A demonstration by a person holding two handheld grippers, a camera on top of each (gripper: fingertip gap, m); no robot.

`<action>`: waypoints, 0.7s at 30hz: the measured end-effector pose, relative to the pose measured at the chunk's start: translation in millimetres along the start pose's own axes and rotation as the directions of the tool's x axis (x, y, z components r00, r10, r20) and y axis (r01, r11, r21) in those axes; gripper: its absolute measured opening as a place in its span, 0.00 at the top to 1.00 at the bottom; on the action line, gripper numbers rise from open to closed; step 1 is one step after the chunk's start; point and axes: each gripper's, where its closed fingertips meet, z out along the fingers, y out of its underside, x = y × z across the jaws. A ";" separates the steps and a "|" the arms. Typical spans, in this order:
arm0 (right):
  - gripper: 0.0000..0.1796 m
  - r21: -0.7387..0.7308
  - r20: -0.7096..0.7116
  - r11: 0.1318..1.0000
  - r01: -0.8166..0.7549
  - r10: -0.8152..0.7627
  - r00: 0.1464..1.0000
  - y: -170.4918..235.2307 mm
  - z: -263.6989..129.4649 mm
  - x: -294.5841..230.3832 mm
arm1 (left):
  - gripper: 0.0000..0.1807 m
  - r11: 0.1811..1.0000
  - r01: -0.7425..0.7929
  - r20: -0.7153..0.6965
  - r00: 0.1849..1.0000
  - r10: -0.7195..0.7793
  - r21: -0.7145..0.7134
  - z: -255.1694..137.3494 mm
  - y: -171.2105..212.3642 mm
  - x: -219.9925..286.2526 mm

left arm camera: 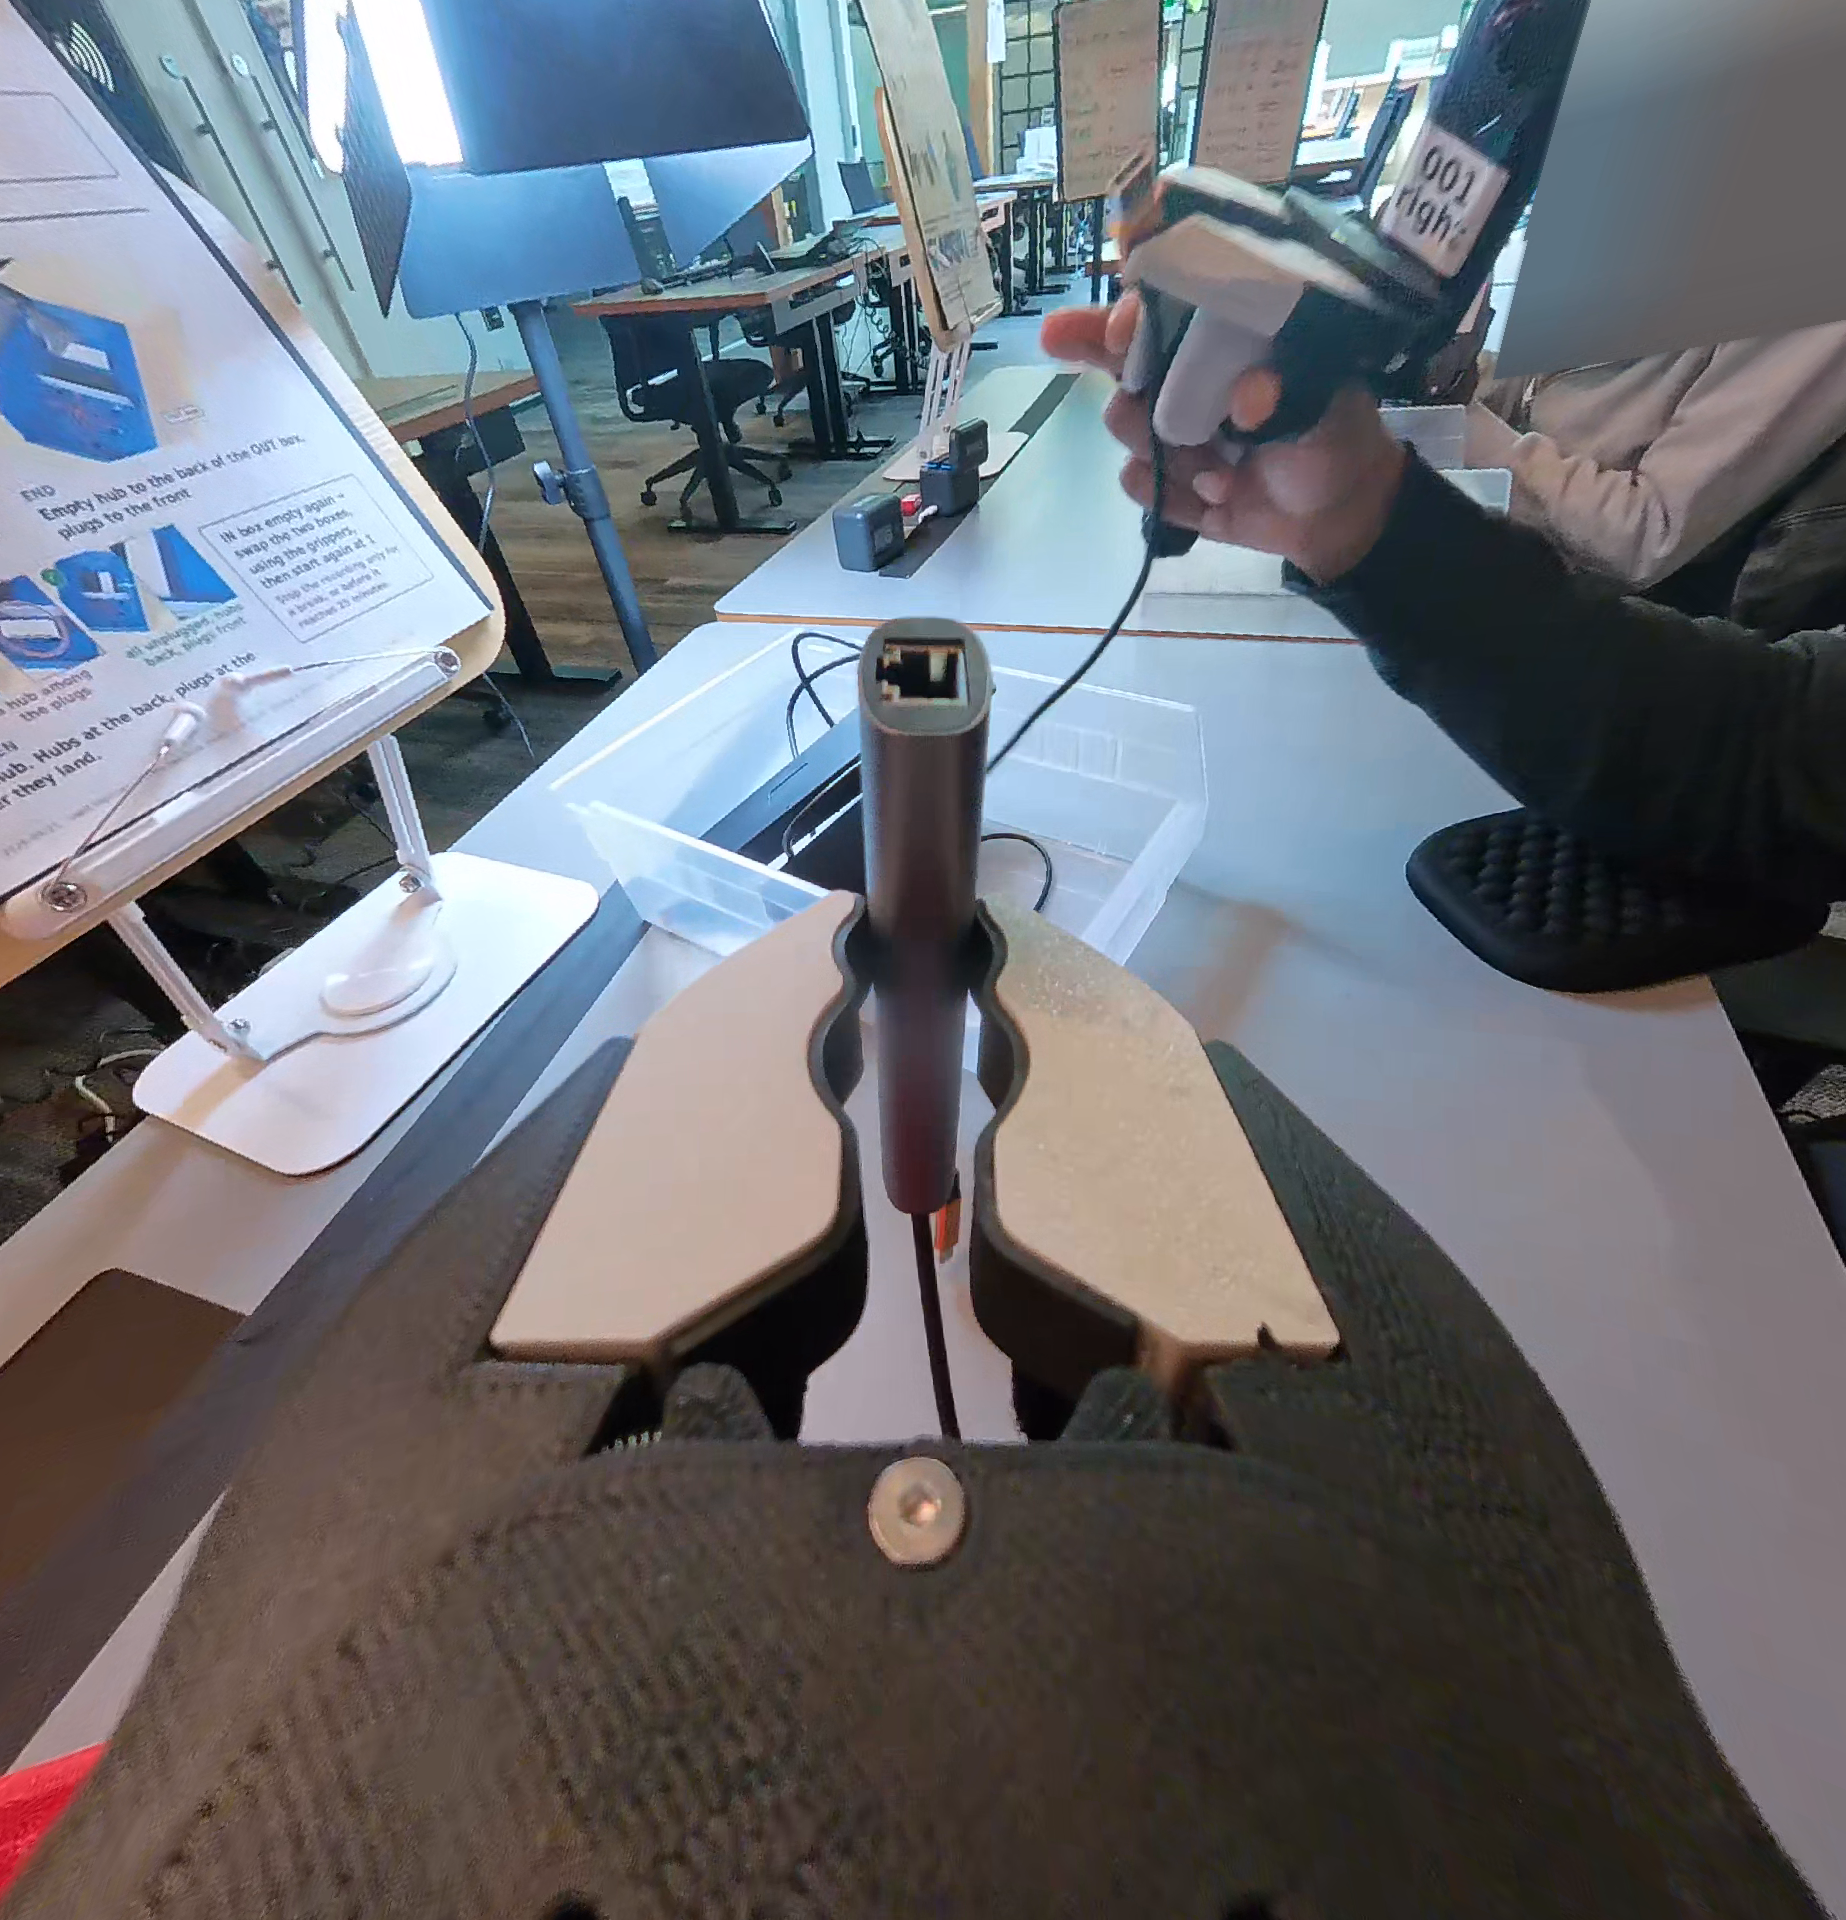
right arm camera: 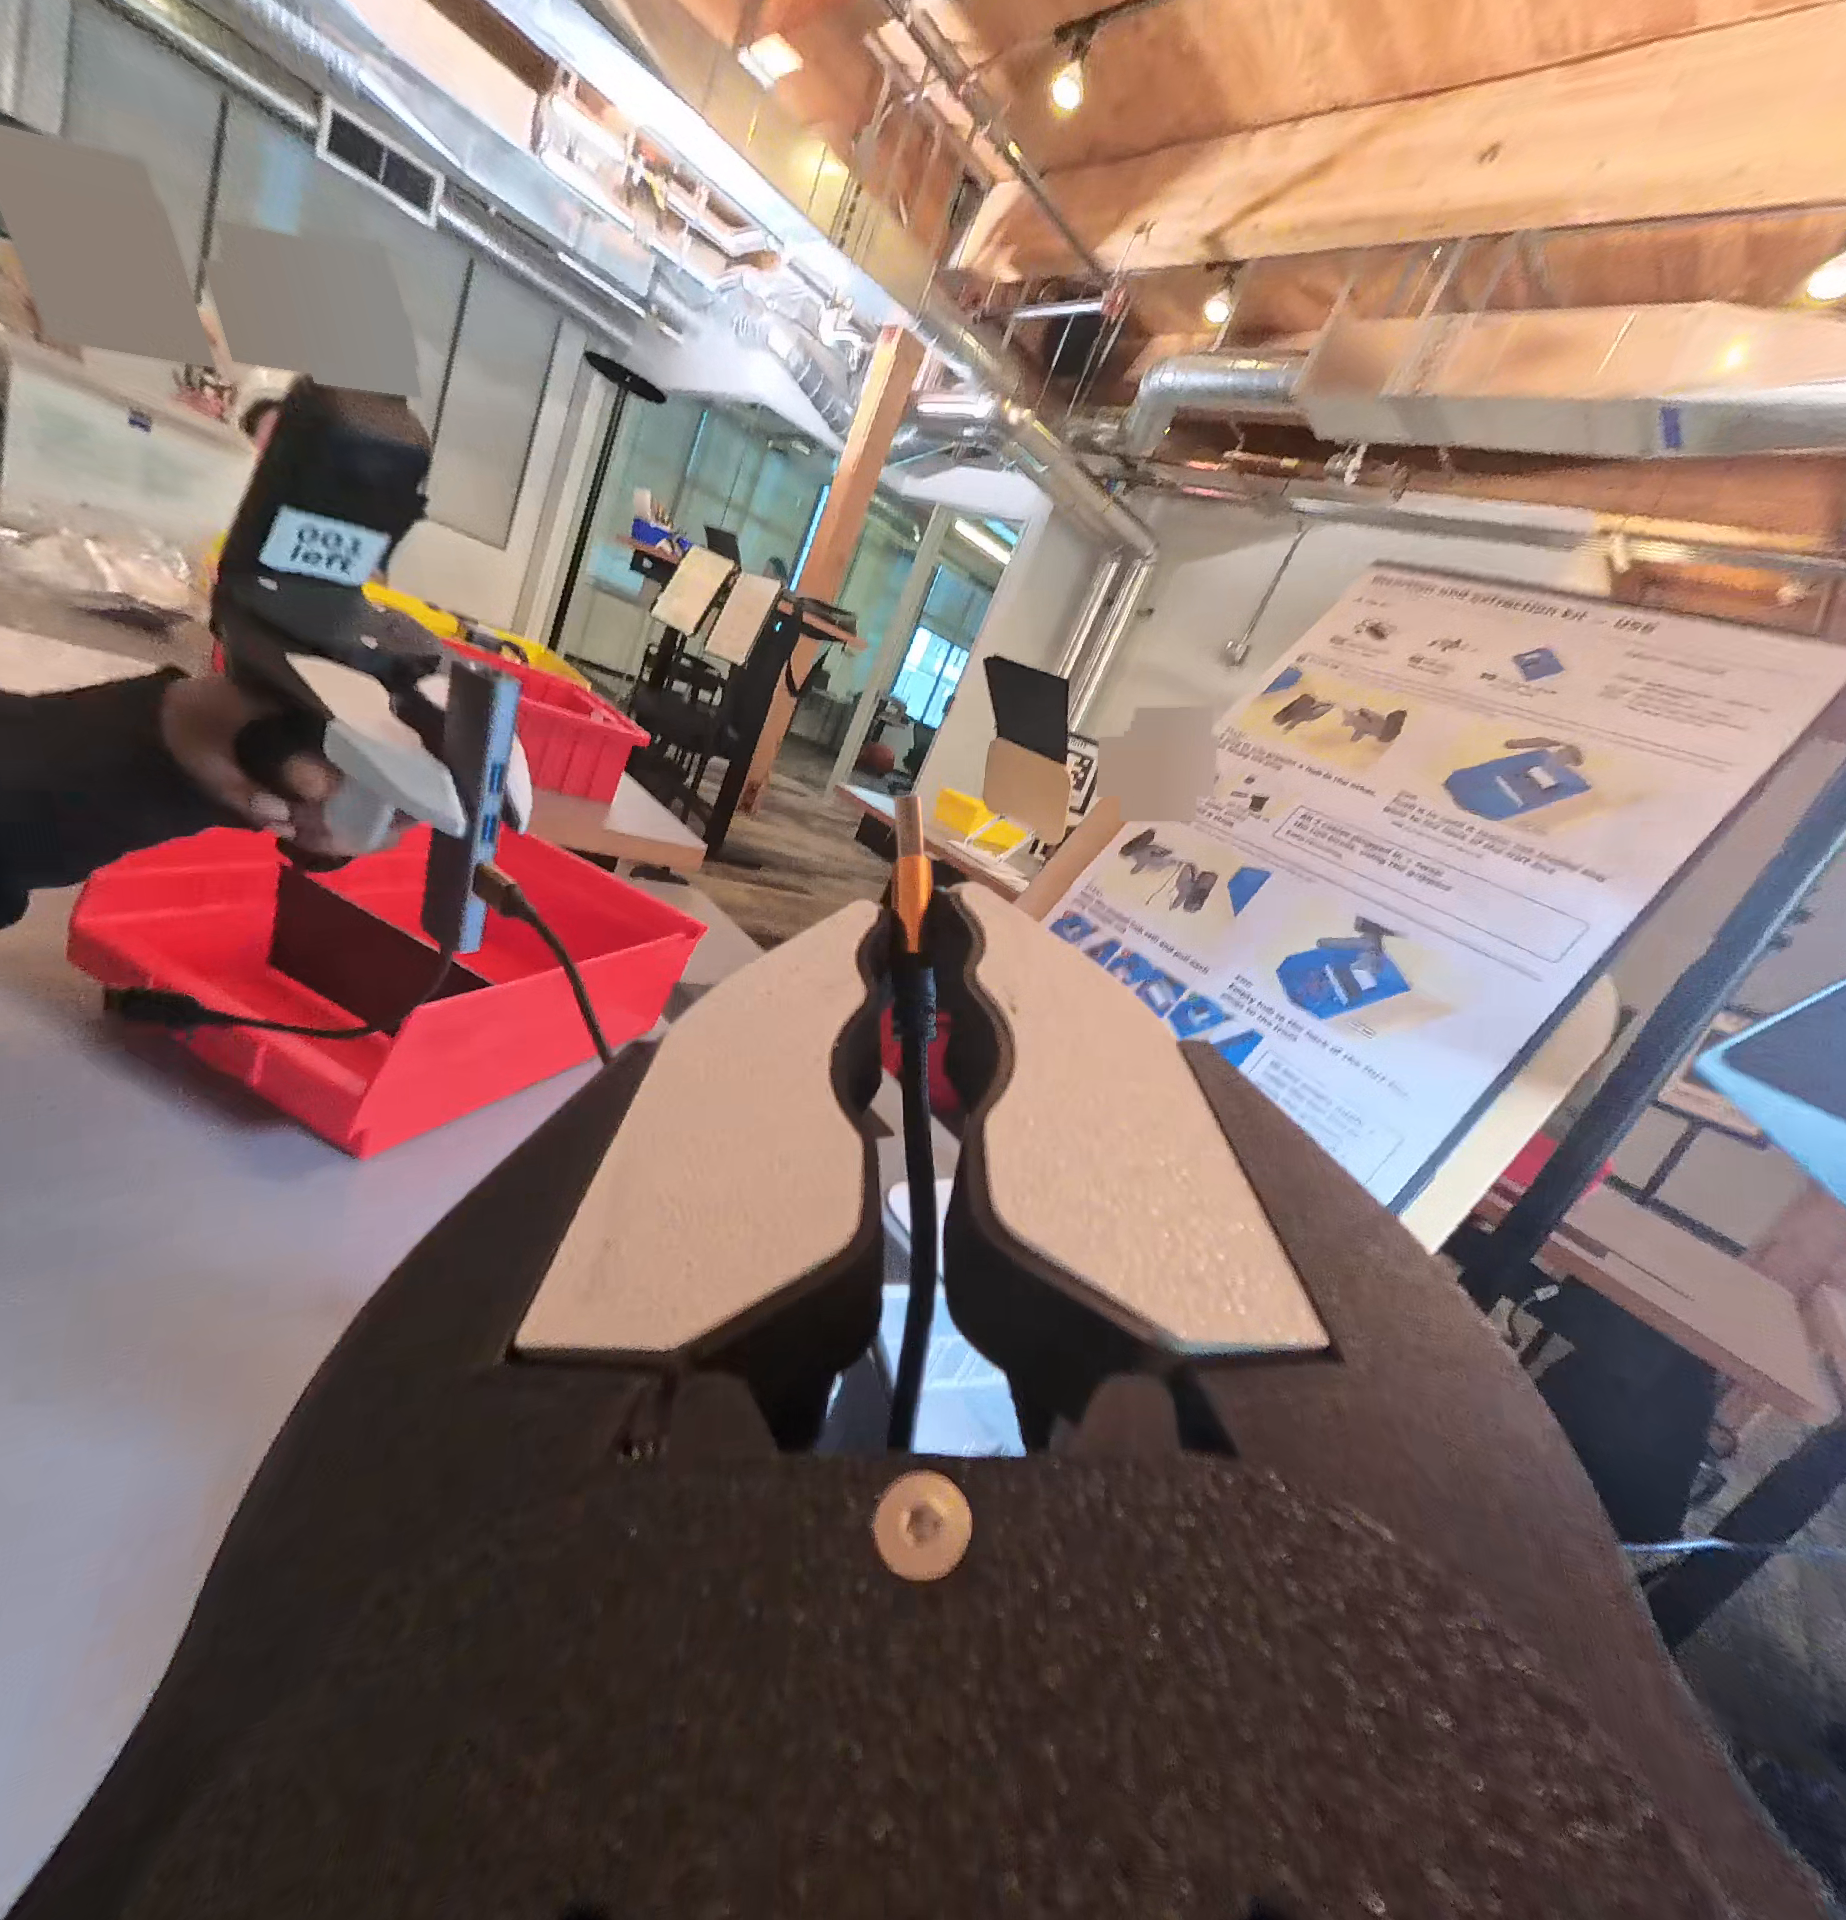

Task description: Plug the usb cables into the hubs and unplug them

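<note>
My left gripper (left arm camera: 919, 925) is shut on a dark grey USB hub (left arm camera: 921, 810) that points forward above the table; an orange-tipped plug (left arm camera: 948, 1226) sits in its near end. In the right wrist view the same hub (right arm camera: 474, 800) stands upright in the left gripper (right arm camera: 451, 790), with a cable plugged into its side. My right gripper (right arm camera: 914, 914) is shut on an orange USB plug (right arm camera: 911, 883) whose metal tip points forward and up; its black cable (right arm camera: 914, 1195) runs back between the jaws. The right gripper also shows in the left wrist view (left arm camera: 1179, 384), raised at the upper right.
A clear plastic box (left arm camera: 1106, 769) with black cables lies ahead on the white table (left arm camera: 1418, 1195). A red bin (right arm camera: 379, 997) sits at the left. An instruction board (left arm camera: 171, 468) on a white stand is at the left. A black wrist pad (left arm camera: 1584, 904) lies at the right. One gripper's finger ends stand about 25 cm off the other's.
</note>
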 end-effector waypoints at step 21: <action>0.77 -0.502 0.430 0.826 0.256 -0.019 0.903 88.9 32.4 -125.1 | 0.90 0.987 -0.112 -0.154 0.984 0.093 -0.120 49.9 15.3 52.3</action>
